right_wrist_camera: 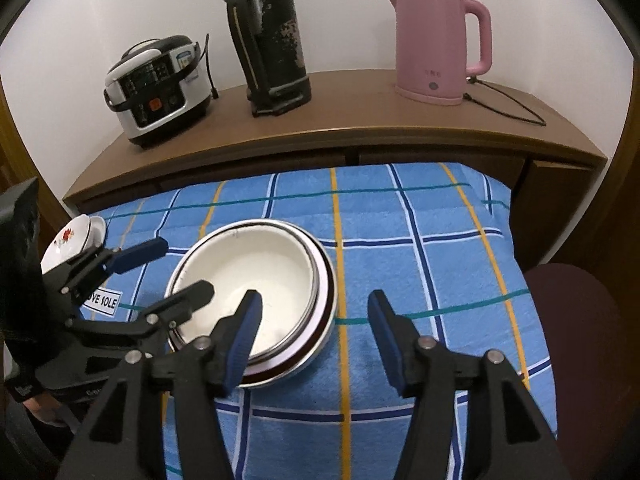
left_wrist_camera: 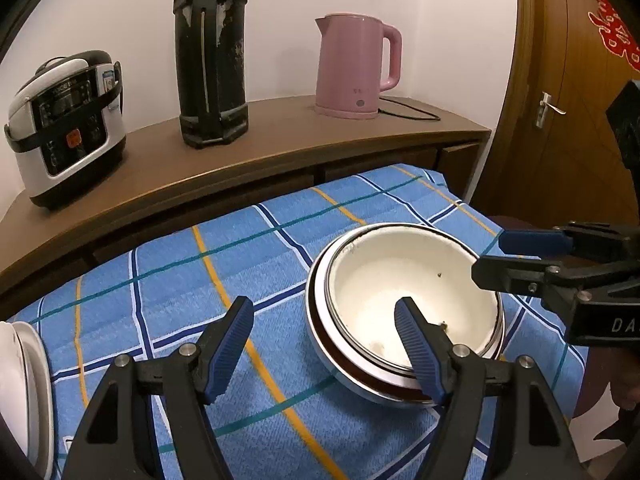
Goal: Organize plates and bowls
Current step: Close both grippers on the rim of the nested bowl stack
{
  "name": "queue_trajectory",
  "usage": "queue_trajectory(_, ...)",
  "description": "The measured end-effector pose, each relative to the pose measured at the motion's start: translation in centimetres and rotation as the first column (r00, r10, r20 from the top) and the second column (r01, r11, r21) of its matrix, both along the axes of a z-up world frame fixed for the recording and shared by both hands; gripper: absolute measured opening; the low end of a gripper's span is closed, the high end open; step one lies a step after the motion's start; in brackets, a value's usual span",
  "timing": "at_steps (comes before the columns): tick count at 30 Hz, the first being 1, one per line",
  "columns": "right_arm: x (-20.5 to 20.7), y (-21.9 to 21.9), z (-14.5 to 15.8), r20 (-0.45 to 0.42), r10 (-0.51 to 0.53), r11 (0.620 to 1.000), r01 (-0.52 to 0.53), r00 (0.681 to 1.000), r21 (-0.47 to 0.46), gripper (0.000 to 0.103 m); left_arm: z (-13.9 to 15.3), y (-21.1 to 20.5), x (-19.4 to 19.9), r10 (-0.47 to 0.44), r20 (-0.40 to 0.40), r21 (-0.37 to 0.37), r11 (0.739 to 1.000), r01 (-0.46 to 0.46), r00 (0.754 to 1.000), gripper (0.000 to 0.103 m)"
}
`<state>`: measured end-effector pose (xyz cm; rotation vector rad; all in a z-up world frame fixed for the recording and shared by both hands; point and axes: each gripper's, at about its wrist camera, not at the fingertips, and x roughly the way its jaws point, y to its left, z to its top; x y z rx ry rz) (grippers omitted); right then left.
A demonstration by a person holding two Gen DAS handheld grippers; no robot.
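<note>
A stack of nested white bowls (left_wrist_camera: 380, 276) with dark brown rims sits on the blue checked cloth (left_wrist_camera: 180, 272). My left gripper (left_wrist_camera: 324, 336) is open and astride the stack's near-left rim, with its right finger (left_wrist_camera: 416, 344) inside the top bowl and its left finger over the cloth. My right gripper (right_wrist_camera: 314, 320) is open too. Its left finger (right_wrist_camera: 246, 332) dips into the bowls (right_wrist_camera: 272, 264) and its right finger stays outside. Neither gripper's pads press on the rim. Each gripper shows in the other's view: right gripper (left_wrist_camera: 490, 256), left gripper (right_wrist_camera: 186, 268). White flowered plates (right_wrist_camera: 68, 240) lie at the cloth's left edge.
Behind the cloth, a brown sideboard (right_wrist_camera: 340, 120) carries a rice cooker (right_wrist_camera: 160, 88), a black thermos (right_wrist_camera: 272, 40) and a pink kettle (right_wrist_camera: 436, 44) with its cord. A wooden door (left_wrist_camera: 560, 120) stands at the right. A dark red stool (right_wrist_camera: 572, 320) sits beside the cloth's right edge.
</note>
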<state>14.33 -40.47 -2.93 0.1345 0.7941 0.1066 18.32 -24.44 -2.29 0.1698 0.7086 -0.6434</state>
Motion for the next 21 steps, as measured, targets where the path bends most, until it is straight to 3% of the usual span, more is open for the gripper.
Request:
queue_trajectory(15,0.7,0.0,-1.8,-0.027,-0.013,0.997,0.015,1.0,0.081,0.056,-0.5,0.2,0.7,-0.014,-0.079,-0.046,0.999,0.011,0.997,0.075)
queue_trajectory(18,1.1,0.2,-2.4,-0.046,-0.012,0.996,0.016,0.999,0.088,0.045,-0.8,0.0,0.7,-0.017,-0.085,-0.036,0.999,0.014,0.996,0.075)
queue_trajectory(21,1.3,0.2,-2.9,-0.047,-0.022,0.996,0.026,0.999,0.09,0.041,-1.0,-0.3,0.6,-0.035,-0.09,-0.037,0.999,0.031,0.995,0.075)
